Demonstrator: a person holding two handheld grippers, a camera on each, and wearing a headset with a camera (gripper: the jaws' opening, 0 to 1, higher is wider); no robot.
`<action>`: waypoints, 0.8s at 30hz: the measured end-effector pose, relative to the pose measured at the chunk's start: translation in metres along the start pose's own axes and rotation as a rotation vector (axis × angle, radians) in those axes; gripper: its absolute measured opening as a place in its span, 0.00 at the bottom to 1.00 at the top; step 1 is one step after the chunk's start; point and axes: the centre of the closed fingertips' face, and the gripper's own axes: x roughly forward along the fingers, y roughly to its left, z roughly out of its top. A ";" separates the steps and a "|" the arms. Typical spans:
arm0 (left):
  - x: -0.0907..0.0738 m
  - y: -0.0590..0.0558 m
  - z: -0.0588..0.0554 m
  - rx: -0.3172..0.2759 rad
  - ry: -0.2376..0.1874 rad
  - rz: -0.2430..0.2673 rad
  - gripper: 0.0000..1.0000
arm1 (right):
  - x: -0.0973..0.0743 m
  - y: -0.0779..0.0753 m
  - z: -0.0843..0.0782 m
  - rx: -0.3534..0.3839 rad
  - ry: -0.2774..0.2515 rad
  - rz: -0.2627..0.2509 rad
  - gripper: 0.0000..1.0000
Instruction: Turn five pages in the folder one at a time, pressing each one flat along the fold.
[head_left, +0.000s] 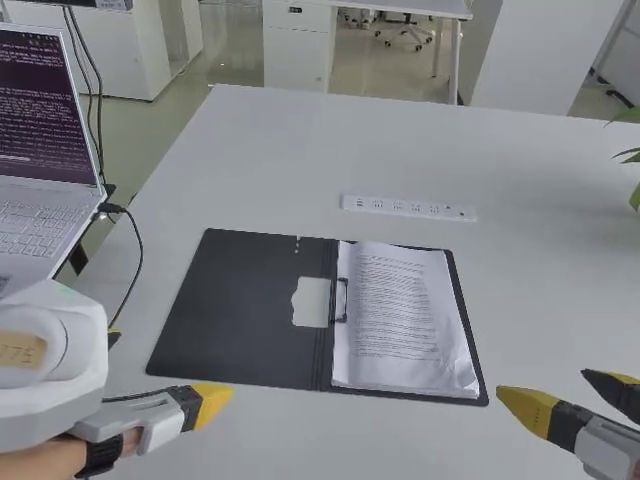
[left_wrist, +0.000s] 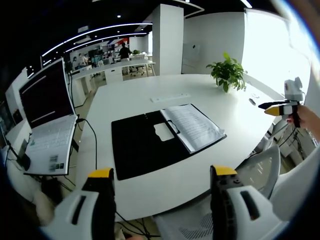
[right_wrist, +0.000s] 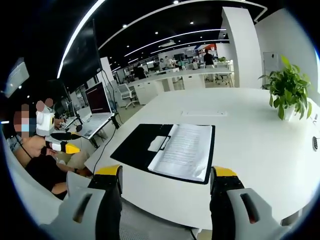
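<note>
Zero pages seemingly turned in open black folder (head_left: 240, 300). Held yellow-tipped left gripper (left_wrist: 162, 172), right gripper (right_wrist: 167, 170) wide apart, empty; probably needed white top page (head_left: 400, 310) pinched by its free edge next.

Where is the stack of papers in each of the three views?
Head view: stack of papers centre-right, on the right half of the open folder.
Left gripper view: just right of centre.
Right gripper view: just below centre.
Shared landmark: the white power strip beyond the folder.
</note>
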 end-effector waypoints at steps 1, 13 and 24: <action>0.000 0.000 0.001 0.000 -0.003 0.000 0.78 | 0.000 0.000 0.000 -0.002 0.000 -0.001 0.71; 0.001 0.001 0.000 0.000 0.001 -0.001 0.78 | -0.002 -0.004 -0.003 0.001 0.006 -0.010 0.71; -0.001 0.003 0.000 0.005 0.003 0.003 0.78 | 0.000 -0.001 -0.001 -0.006 0.007 -0.002 0.71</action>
